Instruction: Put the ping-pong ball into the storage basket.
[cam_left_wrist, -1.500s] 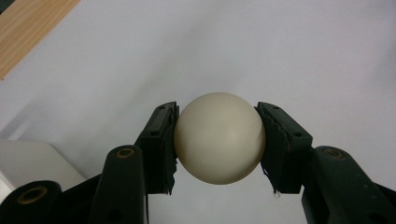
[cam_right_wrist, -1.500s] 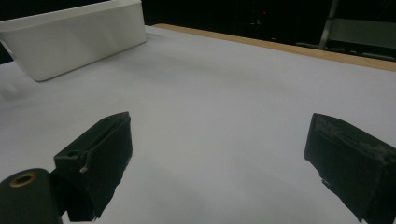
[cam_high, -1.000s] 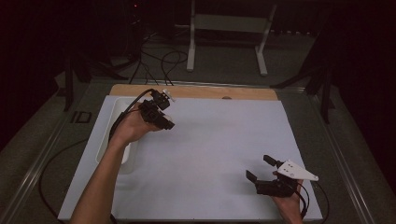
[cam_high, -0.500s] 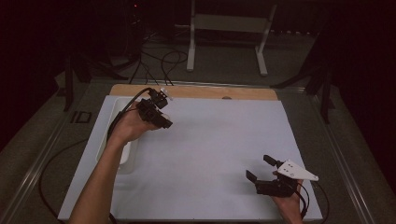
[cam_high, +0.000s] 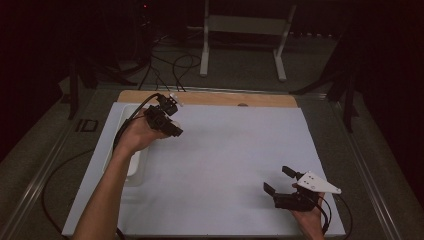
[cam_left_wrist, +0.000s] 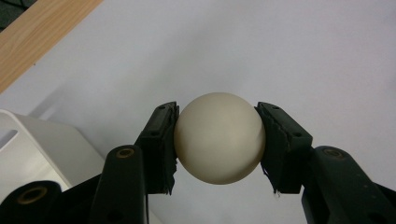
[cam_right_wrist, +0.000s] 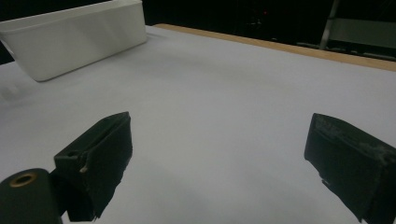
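Ball (cam_left_wrist: 219, 137): cream, clamped in left claw (cam_high: 172, 129), upper left of frame, beside white bin (cam_high: 134, 165). Right claw (cam_high: 281, 182): released, lower right. White tabletop (cam_high: 235, 150); dark room.

White sheet (cam_high: 225, 165) bare between both grippers, open passage across the middle and far side. Only obstacle: white bin (cam_right_wrist: 74, 35) at the left edge, just beside left gripper (cam_high: 172, 129) holding ball (cam_left_wrist: 219, 137).
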